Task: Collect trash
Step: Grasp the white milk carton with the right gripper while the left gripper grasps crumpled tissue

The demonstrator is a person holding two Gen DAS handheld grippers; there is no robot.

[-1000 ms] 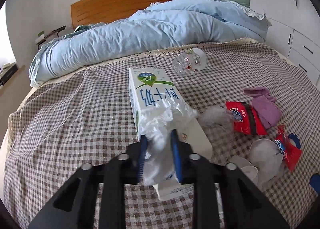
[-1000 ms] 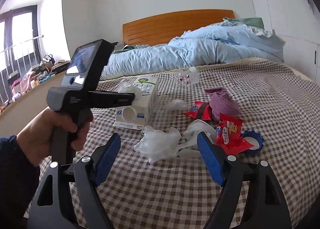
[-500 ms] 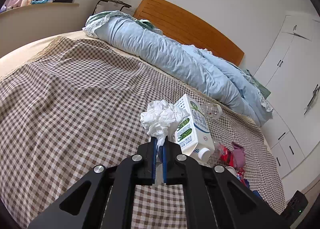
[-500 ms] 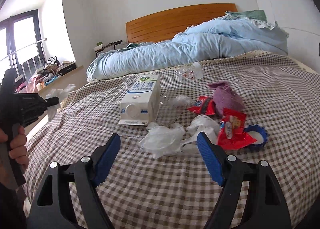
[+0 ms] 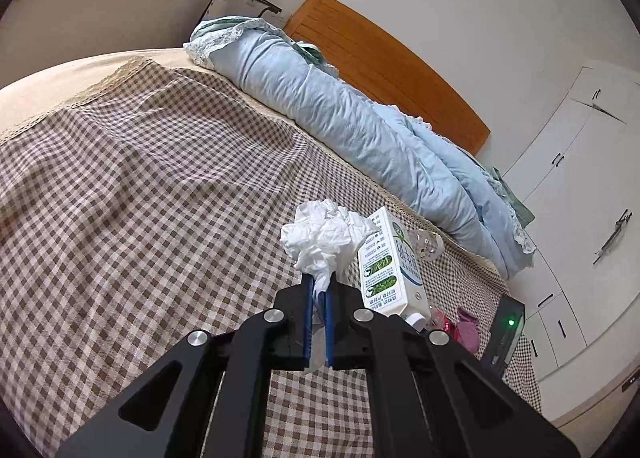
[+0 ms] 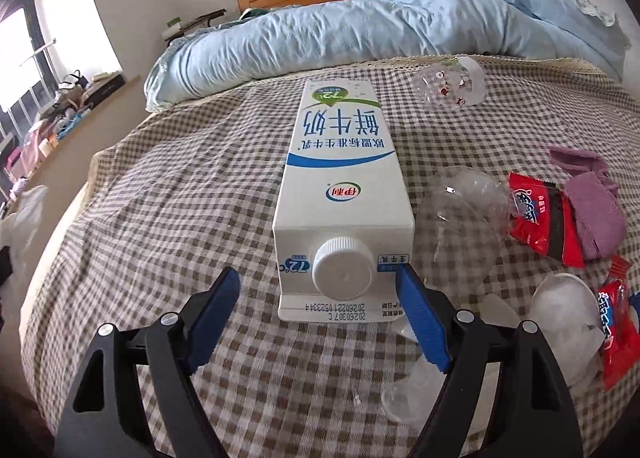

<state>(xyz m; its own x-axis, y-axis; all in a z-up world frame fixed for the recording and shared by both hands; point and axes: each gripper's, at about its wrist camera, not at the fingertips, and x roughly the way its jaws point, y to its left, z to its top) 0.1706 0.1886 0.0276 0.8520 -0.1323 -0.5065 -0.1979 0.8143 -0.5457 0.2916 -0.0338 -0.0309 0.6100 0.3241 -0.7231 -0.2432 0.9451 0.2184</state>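
Left claw [image 5: 317, 290] clamps the crumpled tissue [image 5: 326, 236] by a thin tail, so it may slip free. Right claw [image 6: 318, 274] gapes at the milk carton [image 6: 340, 177] lying on the bed [image 6: 160, 185]; I could nudge it away.

Milk carton [image 6: 344, 173], right wrist view, lying on its side, print upside down to the camera: large blue characters 鲜牛奶 at 12 o'clock on the top face; below them a smaller line 欧盟标准生牛乳; red-and-green 伊利 logo near the cap [image 6: 342, 266] end; "72°C" mark at 9 o'clock of the cap; date strip at 6 o'clock reading "20260221 052334" and "20260307 C". Red snack wrapper [image 6: 540, 217]: lettering illegible.
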